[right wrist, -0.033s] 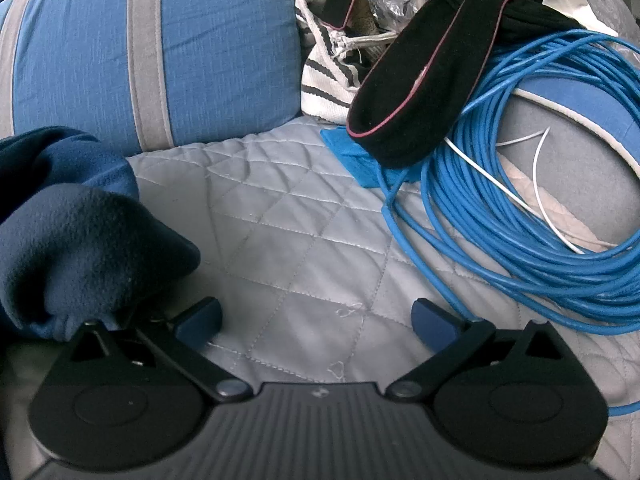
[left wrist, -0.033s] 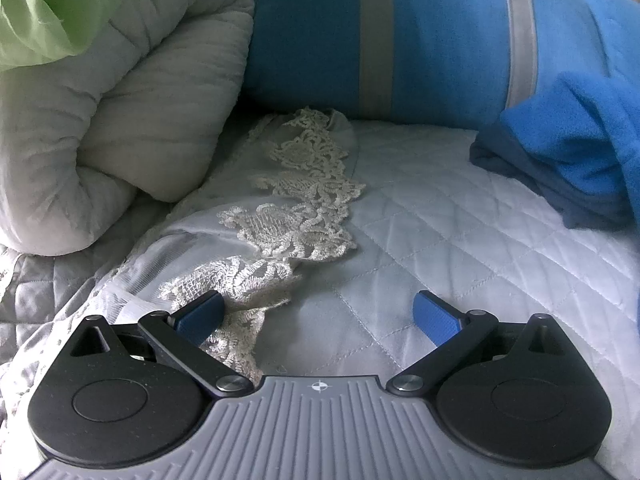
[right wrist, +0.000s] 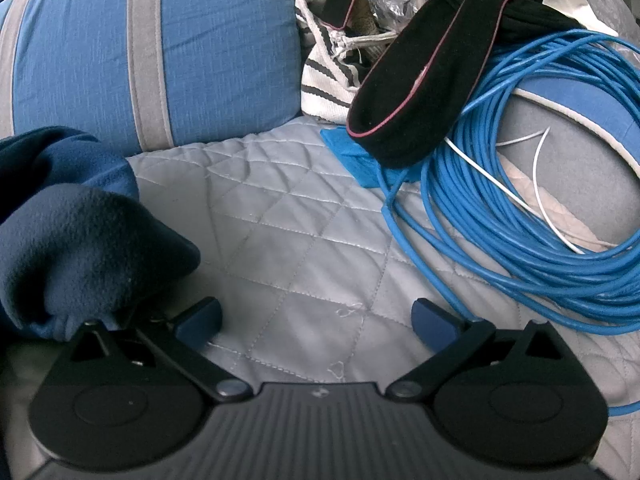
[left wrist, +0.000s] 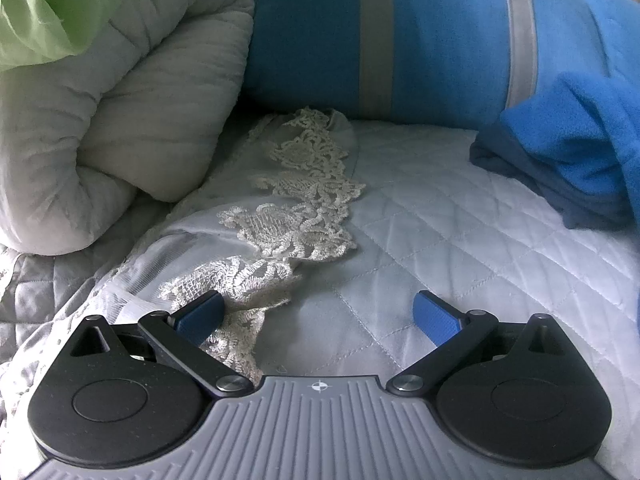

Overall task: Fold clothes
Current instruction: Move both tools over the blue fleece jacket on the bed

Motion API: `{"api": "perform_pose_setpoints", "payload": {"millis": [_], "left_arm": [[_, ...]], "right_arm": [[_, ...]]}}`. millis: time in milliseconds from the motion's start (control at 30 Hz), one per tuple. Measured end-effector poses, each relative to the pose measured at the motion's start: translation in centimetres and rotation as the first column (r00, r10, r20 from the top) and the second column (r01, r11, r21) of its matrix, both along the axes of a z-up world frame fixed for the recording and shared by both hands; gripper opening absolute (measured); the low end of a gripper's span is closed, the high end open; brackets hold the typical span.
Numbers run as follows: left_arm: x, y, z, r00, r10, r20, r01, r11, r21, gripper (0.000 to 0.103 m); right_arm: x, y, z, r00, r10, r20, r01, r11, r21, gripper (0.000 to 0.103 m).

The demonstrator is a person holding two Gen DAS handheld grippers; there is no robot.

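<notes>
lace garment (left wrist: pixel 296 216) runs lengthwise away, toward pillow (left wrist: pixel 400 32) | left gripper (left wrist: pixel 318 316) spread (empty) | right gripper (right wrist: pixel 316 316) spread

Black tongs (left wrist: pixel 318 316) (blue pads (left wrist: pixel 434 318)), ribbed grey body.

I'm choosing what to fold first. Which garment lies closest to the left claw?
The lace-trimmed white garment: its lace edge runs right under the left claw, beside one finger. The blue fleece lies farther off, at the right.
</notes>
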State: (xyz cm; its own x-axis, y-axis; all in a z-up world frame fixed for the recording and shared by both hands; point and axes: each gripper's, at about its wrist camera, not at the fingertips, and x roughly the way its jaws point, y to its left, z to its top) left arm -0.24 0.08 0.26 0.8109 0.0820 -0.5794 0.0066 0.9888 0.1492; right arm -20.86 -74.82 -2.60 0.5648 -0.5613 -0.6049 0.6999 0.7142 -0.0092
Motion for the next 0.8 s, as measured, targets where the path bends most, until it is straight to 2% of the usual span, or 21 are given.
{"api": "perform_pose_setpoints", "payload": {"millis": [233, 300, 367, 467, 567, 667, 800], "left_arm": [[-1.5, 0.4, 1.6, 0.999, -0.039, 0.020, 0.039, 0.999, -0.020, 0.103], [-2.6, 0.5, 2.9, 0.999, -0.035, 0.029, 0.034, 0.999, 0.016, 0.103], [-3.7, 0.9, 4.5, 0.997, -0.071, 0.016, 0.071, 0.997, 0.031, 0.103], [-5.2, 1.4, 7.5, 0.994, -0.112, 0.002, 0.112, 0.993, 0.031, 0.103], [-6.4, 2.2, 11.0, 0.995, -0.103, -0.006, 0.103, 0.994, -0.026, 0.103], [-8.4, 2.0, 14.6, 0.988, -0.152, -0.003, 0.151, 0.984, -0.094, 0.103], [-10.7, -0.7, 18.8, 0.973, -0.228, 0.033, 0.229, 0.972, -0.046, 0.103]], "right_arm": [[-0.2, 1.0, 2.6, 0.993, 0.107, -0.046, -0.104, 0.992, 0.069, 0.103], [-2.2, 1.6, 3.4, 0.988, 0.150, -0.023, -0.149, 0.988, 0.044, 0.103], [-4.4, 2.8, 4.8, 0.976, 0.215, -0.032, -0.216, 0.976, 0.000, 0.103], [-6.2, 3.7, 6.9, 0.964, 0.253, -0.080, -0.258, 0.964, -0.065, 0.103], [-8.4, 4.5, 8.6, 0.946, 0.306, -0.108, -0.318, 0.940, -0.123, 0.103], [-9.6, 5.9, 10.1, 0.915, 0.381, -0.133, -0.395, 0.913, -0.104, 0.103], [-9.9, 8.3, 13.8, 0.863, 0.485, -0.139, -0.499, 0.862, -0.087, 0.103]]}}
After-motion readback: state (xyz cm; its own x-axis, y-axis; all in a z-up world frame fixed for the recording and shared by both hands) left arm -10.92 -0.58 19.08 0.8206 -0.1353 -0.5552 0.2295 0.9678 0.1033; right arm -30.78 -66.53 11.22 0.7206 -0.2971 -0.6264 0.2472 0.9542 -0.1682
